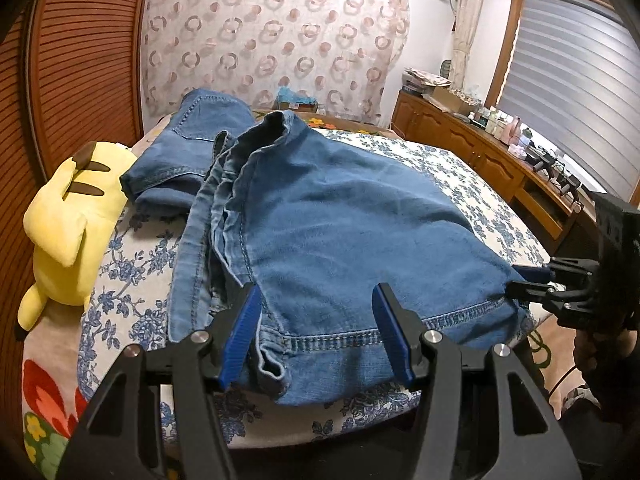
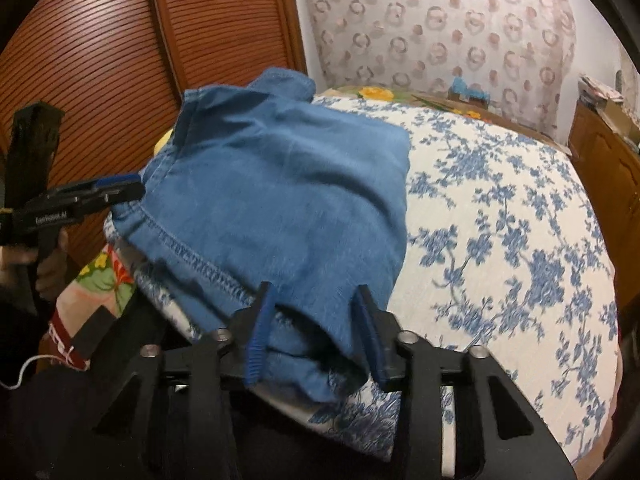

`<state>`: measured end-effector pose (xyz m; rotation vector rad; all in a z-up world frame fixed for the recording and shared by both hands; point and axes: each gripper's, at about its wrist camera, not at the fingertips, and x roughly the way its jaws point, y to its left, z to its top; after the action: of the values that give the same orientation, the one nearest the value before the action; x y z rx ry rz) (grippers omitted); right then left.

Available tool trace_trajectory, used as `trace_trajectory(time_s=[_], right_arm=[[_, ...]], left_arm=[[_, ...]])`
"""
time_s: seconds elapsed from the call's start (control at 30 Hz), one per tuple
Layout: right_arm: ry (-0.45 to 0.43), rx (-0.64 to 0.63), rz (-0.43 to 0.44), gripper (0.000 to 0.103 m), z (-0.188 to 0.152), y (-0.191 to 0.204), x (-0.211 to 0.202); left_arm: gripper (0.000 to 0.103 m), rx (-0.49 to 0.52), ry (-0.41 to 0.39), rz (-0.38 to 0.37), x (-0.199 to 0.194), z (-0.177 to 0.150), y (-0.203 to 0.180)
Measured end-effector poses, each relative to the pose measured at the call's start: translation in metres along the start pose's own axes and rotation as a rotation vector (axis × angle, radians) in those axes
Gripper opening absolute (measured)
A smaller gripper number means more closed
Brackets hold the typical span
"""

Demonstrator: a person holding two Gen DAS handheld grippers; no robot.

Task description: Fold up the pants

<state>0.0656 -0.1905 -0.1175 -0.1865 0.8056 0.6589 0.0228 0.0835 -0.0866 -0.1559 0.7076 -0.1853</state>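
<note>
Now, through my left wrist camera, my left gripper hangs over the near edge of the bed, its jaws spread wide on either side of the hem of the jeans. The blue pads stand clear of the cloth, pinching nothing. The jeans lie folded over, running from the near edge up toward the far left corner. A yellow plush sits at the left edge, just beside the denim. At the right, my right gripper is at the hem's corner; from here I cannot tell whether it bites.

Through my right wrist camera, blurred, my right gripper sits at the near edge with a bunched corner of the jeans between its jaws. They stand partly spread, and whether the pads press the cloth I cannot tell. The denim covers the near left part of the bed. My left gripper shows at the left, its tips at the denim's edge.
</note>
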Motion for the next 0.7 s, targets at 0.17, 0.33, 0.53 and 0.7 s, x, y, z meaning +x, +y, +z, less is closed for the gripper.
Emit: trace_trajectory(time_s=[0.17,0.33,0.53,0.7], right_arm=[[-0.004,-0.016,0.019,0.005,-0.005,0.004,-0.001],[0.000,-0.031,0.027,0.005,-0.008,0.006,-0.007],[-0.028,-0.002,0.038,0.014,-0.001,-0.001,-0.016],[-0.057,0.010,-0.034,0.046,0.012,-0.012,-0.018]], left_arm=[[0.057,-0.001,0.003,0.012,0.001,-0.002,0.001],[0.057,-0.015,0.008,0.030,0.003,-0.003,0.007],[0.057,-0.022,0.015,0.044,0.006,-0.006,0.012],[0.057,-0.031,0.022,0.049,0.009,-0.010,0.016]])
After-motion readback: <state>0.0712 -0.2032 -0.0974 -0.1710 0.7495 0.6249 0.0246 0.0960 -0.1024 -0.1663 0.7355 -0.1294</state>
